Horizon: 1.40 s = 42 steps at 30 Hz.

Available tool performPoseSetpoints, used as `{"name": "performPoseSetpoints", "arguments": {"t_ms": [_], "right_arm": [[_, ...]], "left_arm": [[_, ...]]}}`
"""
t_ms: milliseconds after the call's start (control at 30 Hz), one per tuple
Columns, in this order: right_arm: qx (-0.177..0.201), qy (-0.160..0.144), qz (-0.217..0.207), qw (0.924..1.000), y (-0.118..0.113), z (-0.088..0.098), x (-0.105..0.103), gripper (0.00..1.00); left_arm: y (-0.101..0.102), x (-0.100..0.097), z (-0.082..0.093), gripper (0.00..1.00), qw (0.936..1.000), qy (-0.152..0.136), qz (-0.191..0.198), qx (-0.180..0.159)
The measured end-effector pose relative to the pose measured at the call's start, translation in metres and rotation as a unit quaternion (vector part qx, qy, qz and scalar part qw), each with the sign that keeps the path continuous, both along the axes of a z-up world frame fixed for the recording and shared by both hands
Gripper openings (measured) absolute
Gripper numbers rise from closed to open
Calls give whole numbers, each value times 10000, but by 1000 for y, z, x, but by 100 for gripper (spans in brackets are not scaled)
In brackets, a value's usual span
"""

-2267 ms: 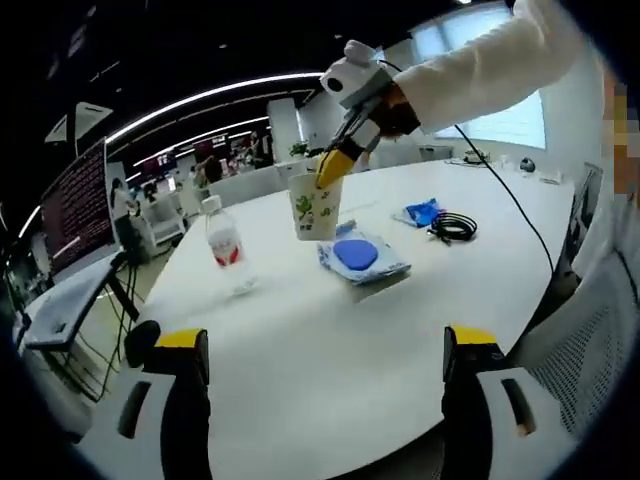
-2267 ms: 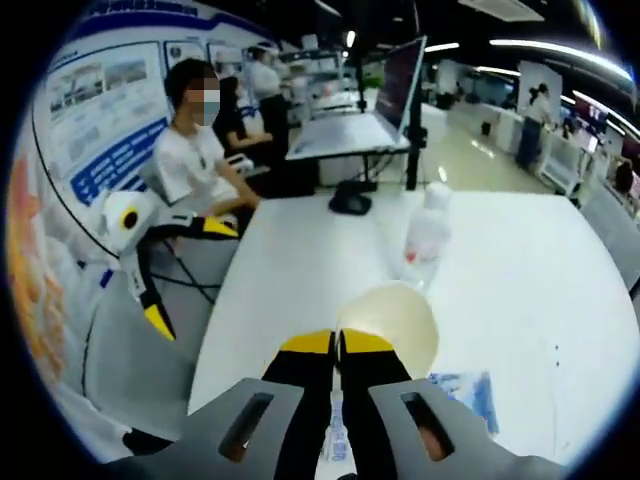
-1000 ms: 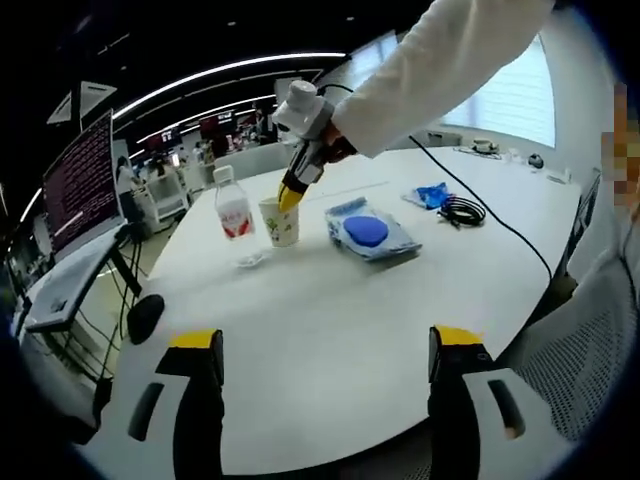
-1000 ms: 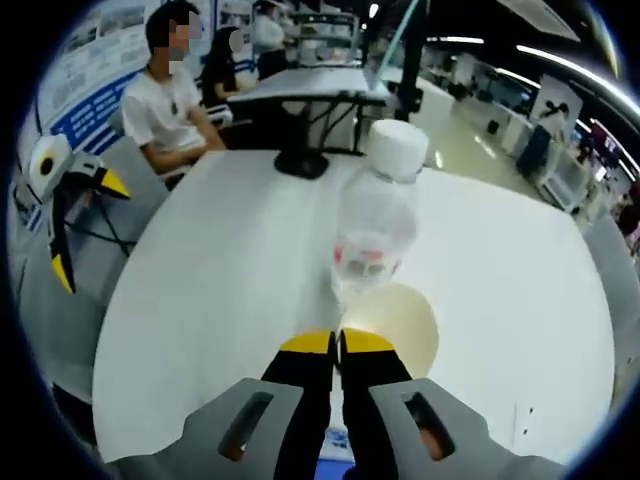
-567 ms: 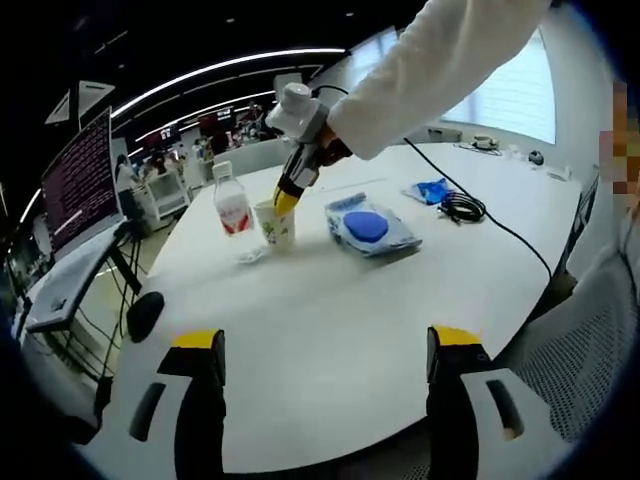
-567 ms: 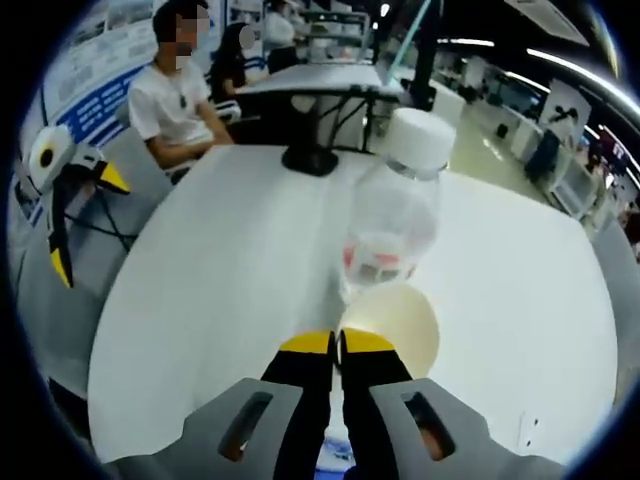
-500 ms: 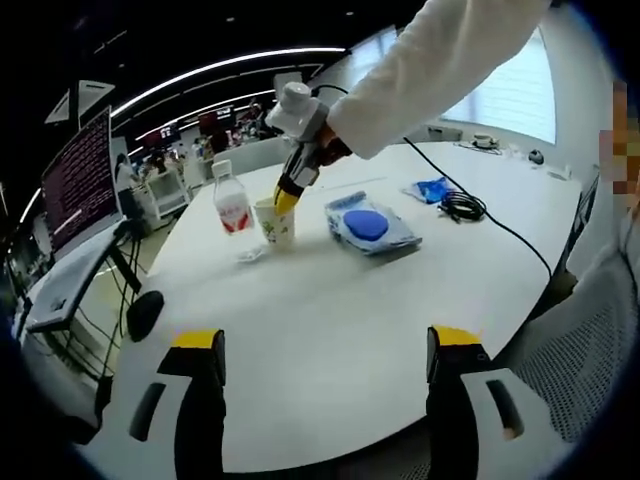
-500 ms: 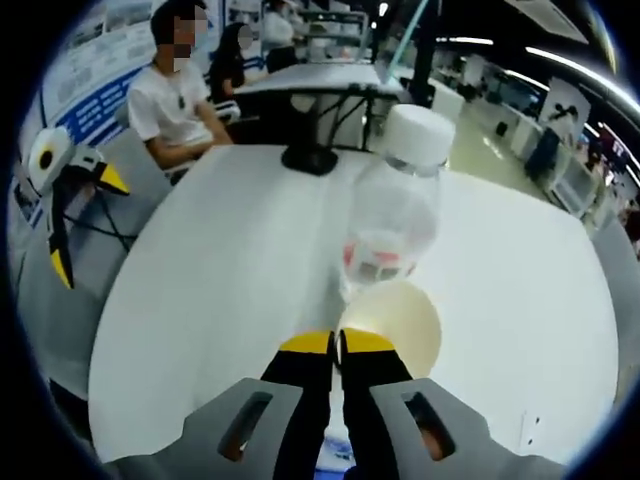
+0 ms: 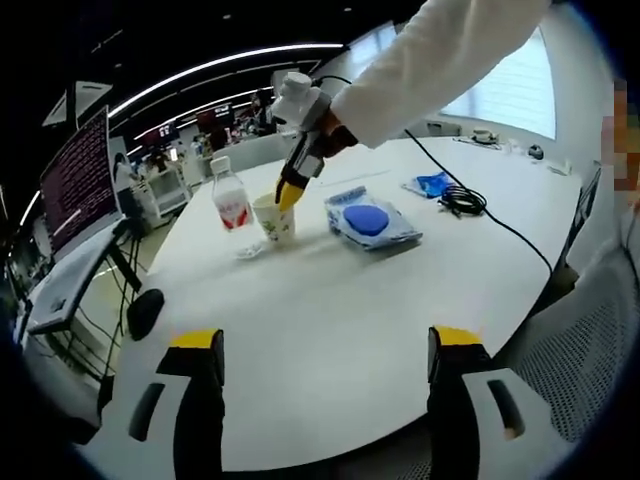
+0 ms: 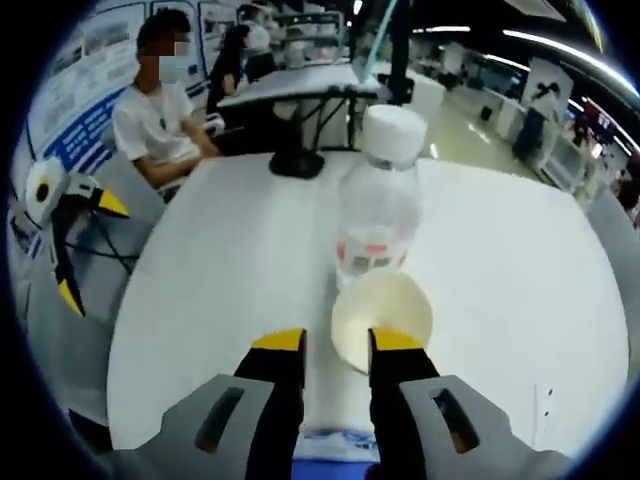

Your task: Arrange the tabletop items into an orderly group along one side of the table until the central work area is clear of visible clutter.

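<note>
A paper cup with a green print (image 9: 275, 218) stands on the white table (image 9: 330, 300), just right of a clear water bottle with a red label (image 9: 229, 208). My right gripper (image 9: 289, 192) hangs over the cup's rim. In the right gripper view that gripper (image 10: 338, 342) is open, the cup (image 10: 385, 315) has its near wall between the parted jaws, and the bottle (image 10: 380, 215) rises right behind it. My left gripper (image 9: 325, 338) is open and holds nothing, low over the near table edge. The left gripper (image 10: 65, 245) also appears far left in the right gripper view.
A blue-and-white packet (image 9: 368, 220) lies right of the cup. Farther right are a small blue wrapper (image 9: 428, 184) and a coiled black cable (image 9: 460, 203). A black mouse (image 9: 143, 314) sits near the left edge. A person (image 10: 155, 110) sits beyond the table, by a monitor stand (image 10: 297, 162).
My right gripper has opened and let go of the cup's rim; the cup now stands beside the bottle. The left gripper has stayed where it was.
</note>
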State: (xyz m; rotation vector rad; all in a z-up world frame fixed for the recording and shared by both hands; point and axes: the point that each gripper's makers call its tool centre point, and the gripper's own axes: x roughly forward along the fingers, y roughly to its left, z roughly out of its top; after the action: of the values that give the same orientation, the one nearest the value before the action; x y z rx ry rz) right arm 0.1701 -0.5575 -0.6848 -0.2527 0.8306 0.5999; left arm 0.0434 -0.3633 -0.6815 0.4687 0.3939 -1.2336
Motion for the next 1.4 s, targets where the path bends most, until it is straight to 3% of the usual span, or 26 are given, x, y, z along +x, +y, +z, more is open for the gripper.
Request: {"name": "performPoseSetpoints", "arguments": {"t_ms": [200,467,1067,1233,1400], "right_arm": [[118,-120,-159,9997,0,16,-16,41],[365,-157,-450,9982,1,33,-43,52],[209,-275,-601,9976,-19,61,-106,66],[390,-209,-821,9956,-20,66,-129,76],[470,-148,-1115,9925,-30,66,-152,78]], "left_arm": [[0,-1,-1,86,10000,-4,-32,32],[2,0,-5,85,9999,20,-9,115],[4,-2,-10,87,9997,31,-73,233],[5,-1,-13,88,9995,4,-96,308],[6,-1,-15,88,9994,8,-93,345]]}}
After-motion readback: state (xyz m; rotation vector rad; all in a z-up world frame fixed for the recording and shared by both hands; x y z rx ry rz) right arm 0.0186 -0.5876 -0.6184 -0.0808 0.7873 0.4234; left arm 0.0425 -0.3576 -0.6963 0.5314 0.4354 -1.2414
